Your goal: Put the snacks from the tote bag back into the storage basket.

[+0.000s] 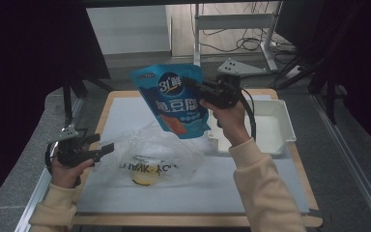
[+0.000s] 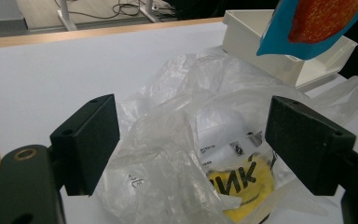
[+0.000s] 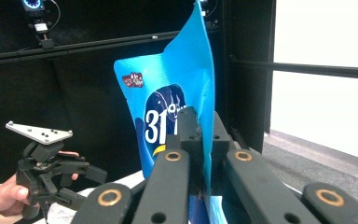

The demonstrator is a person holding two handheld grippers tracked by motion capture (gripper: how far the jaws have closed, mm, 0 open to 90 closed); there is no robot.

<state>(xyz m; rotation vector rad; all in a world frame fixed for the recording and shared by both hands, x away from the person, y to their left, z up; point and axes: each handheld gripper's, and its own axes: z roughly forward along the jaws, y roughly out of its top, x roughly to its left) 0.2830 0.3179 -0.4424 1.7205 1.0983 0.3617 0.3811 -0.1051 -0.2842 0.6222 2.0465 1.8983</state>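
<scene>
A blue snack pouch [image 1: 174,99] hangs in the air above the table, pinched at its right edge by my right gripper [image 1: 197,87]. In the right gripper view the jaws are shut on the pouch [image 3: 177,112] at the gripper's tip [image 3: 201,135]. Under the pouch lies a crumpled clear plastic bag [image 1: 149,150] with a yellow item [image 1: 145,175] inside. My left gripper [image 1: 105,143] sits at the bag's left edge, open. In the left gripper view the bag [image 2: 191,130] bulges between the spread jaws of that gripper [image 2: 191,140] and the yellow item [image 2: 244,186] shows through.
A white tray [image 1: 275,121] stands at the right of the white mat [image 1: 125,116] and shows again as a tray [image 2: 279,51] in the left gripper view. The wooden table edge [image 1: 193,221] runs along the front. Desk legs and cables lie beyond the table.
</scene>
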